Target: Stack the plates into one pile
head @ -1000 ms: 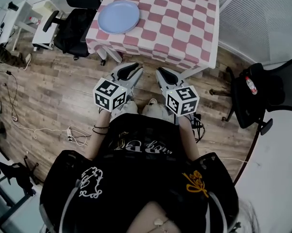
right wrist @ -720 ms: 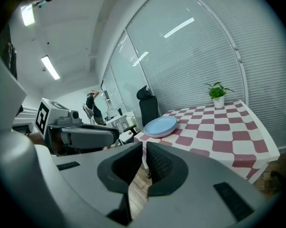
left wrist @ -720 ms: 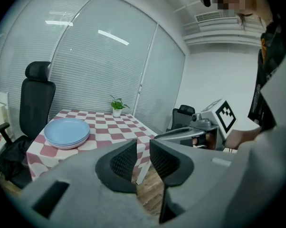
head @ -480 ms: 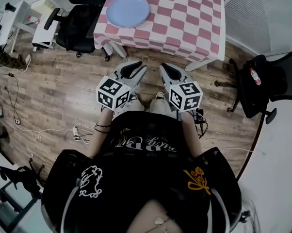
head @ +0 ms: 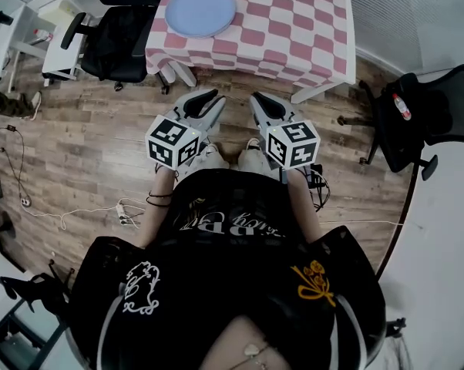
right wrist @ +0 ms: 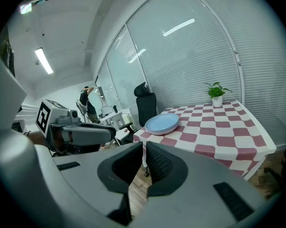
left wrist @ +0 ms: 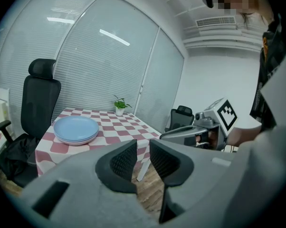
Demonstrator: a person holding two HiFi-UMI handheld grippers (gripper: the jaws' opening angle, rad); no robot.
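Plates (head: 200,10): one blue pile at 11 o'clock on checked table (head: 294,29), near its corner. Left gripper (head: 210,99) at 12 o'clock, jaws all but closed, empty. Right gripper (head: 259,101) beside it toward 1 o'clock, jaws together, empty.

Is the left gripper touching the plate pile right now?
Apart. Head view shows the left gripper over the floor, short of the table holding the plate pile.
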